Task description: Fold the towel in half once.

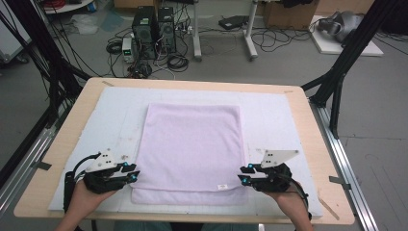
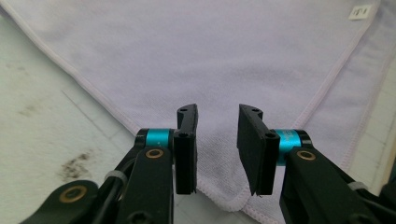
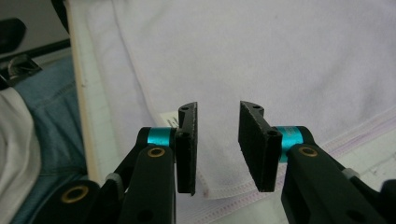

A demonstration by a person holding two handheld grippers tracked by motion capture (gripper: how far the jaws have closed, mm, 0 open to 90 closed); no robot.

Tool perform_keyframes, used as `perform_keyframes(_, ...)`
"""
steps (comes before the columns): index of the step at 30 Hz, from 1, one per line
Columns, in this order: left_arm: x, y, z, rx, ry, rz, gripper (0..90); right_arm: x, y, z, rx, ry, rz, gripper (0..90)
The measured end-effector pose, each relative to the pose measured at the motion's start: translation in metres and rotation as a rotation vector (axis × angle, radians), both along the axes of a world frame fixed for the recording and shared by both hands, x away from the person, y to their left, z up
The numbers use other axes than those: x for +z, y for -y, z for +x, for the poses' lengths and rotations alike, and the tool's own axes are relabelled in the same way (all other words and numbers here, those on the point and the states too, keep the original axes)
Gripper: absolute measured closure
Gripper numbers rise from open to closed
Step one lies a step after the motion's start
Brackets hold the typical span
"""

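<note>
Lilac towel [image 1: 192, 149] lies flat at the middle of the white mat [image 1: 269, 110] on the wooden table [image 1: 72, 130], folded once, long axis running from the person toward the far edge. Fold's offset layer and small label [image 1: 222, 186] sit at the near end. Left gripper [image 1: 132, 173] hovers at near left corner, jaws apart, empty. Right gripper [image 1: 243, 174] at near right corner, jaws likewise apart, empty.

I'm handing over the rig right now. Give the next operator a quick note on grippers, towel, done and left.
Left gripper: open, at the near left corner of the pale lilac terry towel, nothing held.
Right gripper: open, at the near right corner, nothing held.
Towel: flat on the white foam mat; upper layer stops short of the near edge, small white tag near right.
Done: apparently one fold.
Left: probably grip both corners, fold again.
</note>
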State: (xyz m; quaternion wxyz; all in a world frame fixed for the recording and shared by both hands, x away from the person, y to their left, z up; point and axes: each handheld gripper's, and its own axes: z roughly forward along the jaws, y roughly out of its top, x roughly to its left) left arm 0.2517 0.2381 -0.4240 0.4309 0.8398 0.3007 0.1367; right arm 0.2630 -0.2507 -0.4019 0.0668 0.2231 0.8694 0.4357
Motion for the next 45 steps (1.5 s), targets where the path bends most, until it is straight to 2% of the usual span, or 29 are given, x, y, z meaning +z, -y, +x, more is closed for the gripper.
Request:
perform_keyframes(3, -0.011, 0.004, 0.002, -0.004, -0.018, 0.022, 70.4, -0.016, -0.008, 0.006, 0.008, -0.033, -0.034, 67.2)
perform_keyframes(6, -0.020, 0.011, -0.001, -0.023, -0.023, 0.062, 72.3, -0.029, -0.015, 0.005, 0.035, -0.059, -0.047, 69.4)
perform_keyframes(7, -0.021, 0.012, -0.002, -0.022, -0.009, 0.064, 73.2, -0.032, -0.017, 0.005, 0.041, -0.062, -0.057, 70.5)
perform_keyframes(9, -0.022, 0.012, -0.002, -0.027, -0.007, 0.052, 76.7, -0.040, -0.021, 0.004, 0.051, -0.071, -0.096, 72.5)
perform_keyframes(11, -0.024, 0.012, -0.003, -0.033, 0.003, 0.049, 83.5, -0.042, -0.022, 0.002, 0.043, -0.051, -0.084, 77.2)
perform_keyframes(15, -0.022, 0.013, -0.004, -0.027, 0.008, 0.056, 87.8, -0.040, -0.023, 0.002, 0.056, -0.048, -0.093, 87.0)
perform_keyframes(18, -0.017, 0.010, -0.005, -0.020, 0.011, 0.041, 88.0, -0.037, -0.023, 0.002, 0.052, -0.038, -0.095, 87.7)
perform_keyframes(22, 0.000, 0.004, -0.006, -0.004, 0.026, -0.005, 88.0, -0.024, -0.019, 0.002, 0.046, -0.020, -0.051, 87.8)
perform_keyframes(28, 0.017, 0.003, -0.019, -0.016, 0.042, -0.020, 88.0, -0.002, -0.013, -0.004, 0.047, 0.018, -0.019, 87.7)
perform_keyframes(31, 0.019, 0.003, -0.030, -0.040, 0.046, -0.017, 88.0, 0.006, -0.010, -0.013, 0.060, 0.034, -0.031, 87.7)
perform_keyframes(33, 0.016, 0.003, -0.036, -0.064, 0.034, -0.014, 87.9, 0.006, -0.008, -0.020, 0.079, 0.027, -0.033, 87.6)
perform_keyframes(35, 0.007, 0.003, -0.039, -0.076, 0.015, -0.001, 86.5, -0.001, -0.005, -0.024, 0.088, 0.001, -0.035, 83.4)
perform_keyframes(36, 0.003, 0.003, -0.039, -0.078, 0.004, 0.012, 82.5, -0.006, -0.004, -0.026, 0.081, -0.010, -0.041, 78.0)
perform_keyframes(38, -0.003, 0.002, -0.037, -0.075, -0.020, 0.006, 76.8, -0.014, 0.000, -0.025, 0.064, -0.033, -0.020, 75.7)
perform_keyframes(40, -0.007, 0.003, -0.035, -0.070, -0.018, 0.028, 76.7, -0.019, 0.001, -0.024, 0.052, -0.049, -0.006, 75.6)
perform_keyframes(45, -0.019, 0.004, -0.034, -0.055, -0.027, 0.072, 77.0, -0.031, -0.003, -0.019, 0.062, -0.067, -0.042, 75.9)
